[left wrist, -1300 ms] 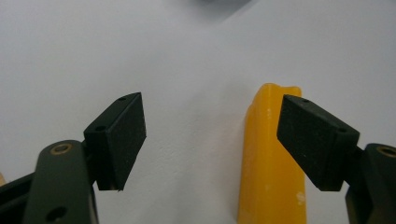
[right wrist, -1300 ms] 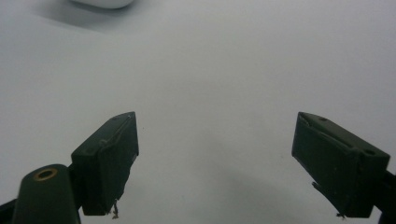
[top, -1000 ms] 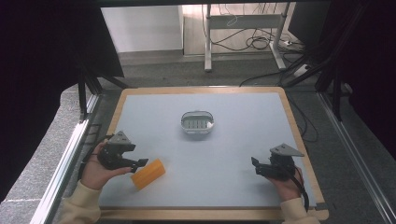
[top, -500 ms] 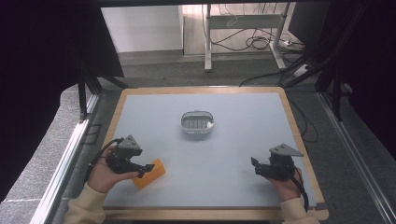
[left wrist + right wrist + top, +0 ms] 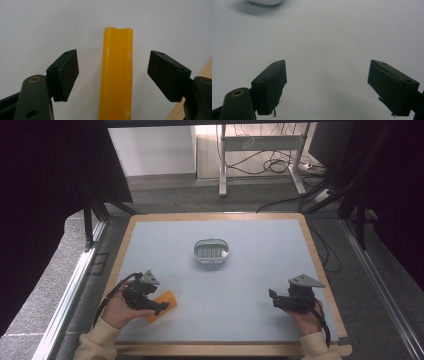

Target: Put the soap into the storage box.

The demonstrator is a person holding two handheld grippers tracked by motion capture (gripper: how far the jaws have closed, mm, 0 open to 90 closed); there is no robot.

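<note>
Fingers of the left gripper (image 5: 161, 307) stood spread on either side of a yellow bar (image 5: 116, 75), one finger (image 5: 63, 72) at its nine o'clock and the other at its three o'clock, with clear gaps on both sides and neither pad touching it. Seen from the high view, the bar (image 5: 165, 302) lay flat on the pale worktop (image 5: 250, 270) at about seven o'clock from the worktop's middle, near the wooden edge, and the left hand (image 5: 120, 307) held the gripper low over it. In the left gripper view the bar ran straight away from the camera, its far end slightly notched. A small oval tray (image 5: 211, 251) sat near the middle of the worktop, well apart from the bar, at roughly one o'clock from it. At about five o'clock of the worktop the right hand (image 5: 305, 316) held the right gripper (image 5: 272, 297), whose fingers (image 5: 270, 82) were also spread wide over bare surface with nothing between them.
</note>
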